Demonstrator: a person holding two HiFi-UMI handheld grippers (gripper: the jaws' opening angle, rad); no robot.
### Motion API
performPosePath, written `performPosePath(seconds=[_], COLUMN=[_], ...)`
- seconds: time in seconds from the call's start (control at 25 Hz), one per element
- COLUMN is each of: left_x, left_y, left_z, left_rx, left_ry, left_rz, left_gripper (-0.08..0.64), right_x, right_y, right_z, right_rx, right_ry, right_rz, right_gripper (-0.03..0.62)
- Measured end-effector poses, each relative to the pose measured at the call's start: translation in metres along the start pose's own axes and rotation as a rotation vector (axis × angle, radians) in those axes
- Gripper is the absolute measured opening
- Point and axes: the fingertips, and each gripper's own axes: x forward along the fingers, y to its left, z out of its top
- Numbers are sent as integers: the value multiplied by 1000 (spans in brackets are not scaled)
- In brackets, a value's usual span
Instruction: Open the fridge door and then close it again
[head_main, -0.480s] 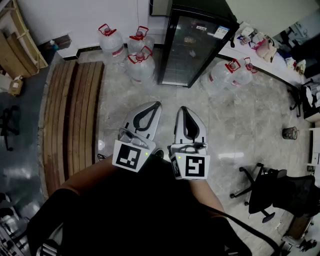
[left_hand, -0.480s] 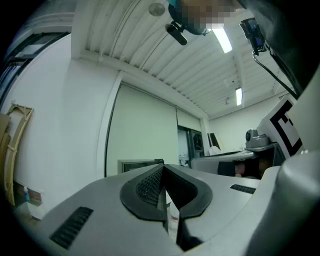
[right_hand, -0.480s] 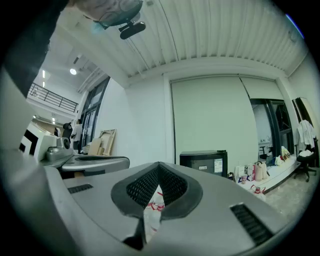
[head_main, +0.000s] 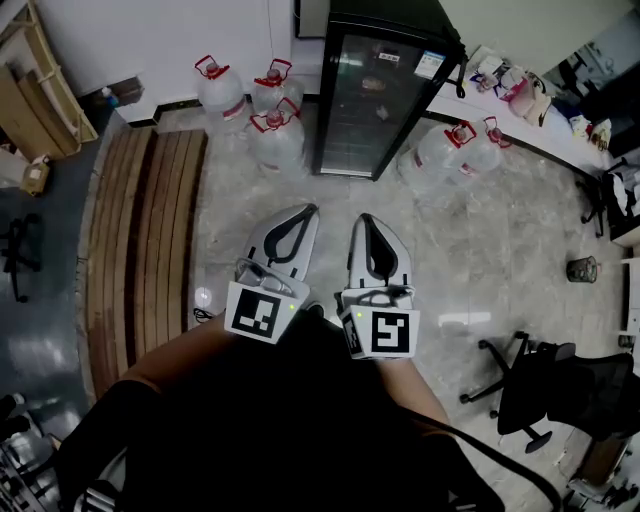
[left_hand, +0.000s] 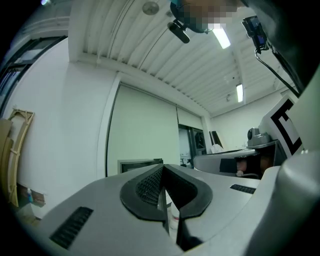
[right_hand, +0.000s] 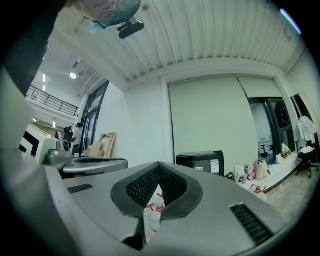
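A black fridge (head_main: 375, 85) with a glass door stands upright on the floor ahead of me, and its door is closed. Both grippers are held side by side well short of it, pointing toward it. The left gripper (head_main: 314, 208) is shut with nothing between its jaws. The right gripper (head_main: 362, 217) is likewise shut and empty. The fridge (left_hand: 137, 164) peeks over the closed left gripper (left_hand: 162, 168) in the left gripper view. In the right gripper view the fridge (right_hand: 202, 162) stands beyond the right gripper (right_hand: 159, 165).
Several large water jugs (head_main: 275, 135) stand left of the fridge, and two more jugs (head_main: 455, 150) to its right. A slatted wooden bench (head_main: 145, 240) runs along the left. A white counter with bags (head_main: 520, 95) is at the right, with an office chair (head_main: 540, 385) nearer.
The fridge and jugs have shifted slightly left and down in the head view, so the view has moved a little. Both grippers hold the same pose, still shut.
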Motion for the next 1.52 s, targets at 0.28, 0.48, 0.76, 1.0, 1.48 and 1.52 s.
performPosePath(seconds=[0.28, 0.48, 0.76, 1.0, 1.48, 1.52], left_x=[5, 19, 71, 148, 288, 296], left_y=[-5, 9, 42, 110, 256, 266], left_z=[-9, -19, -53, -85, -128, -135], left_rx=[-24, -4, -49, -76, -25, -38], left_ry=[41, 63, 103, 119, 172, 180], left_rz=[73, 111, 104, 87, -28, -25], left_gripper=[8, 8, 8, 8, 8, 8], right_x=[-10, 7, 61, 155, 367, 377], right_y=[-19, -29, -52, -76, -106, -107], right_z=[-14, -26, -46, -67, -84, -88], right_rx=[31, 53, 61, 49, 35, 37], right_ry=[34, 49, 75, 100, 118, 122], right_rz=[45, 51, 39, 3, -53, -59], right_gripper=[15, 15, 15, 15, 15, 15])
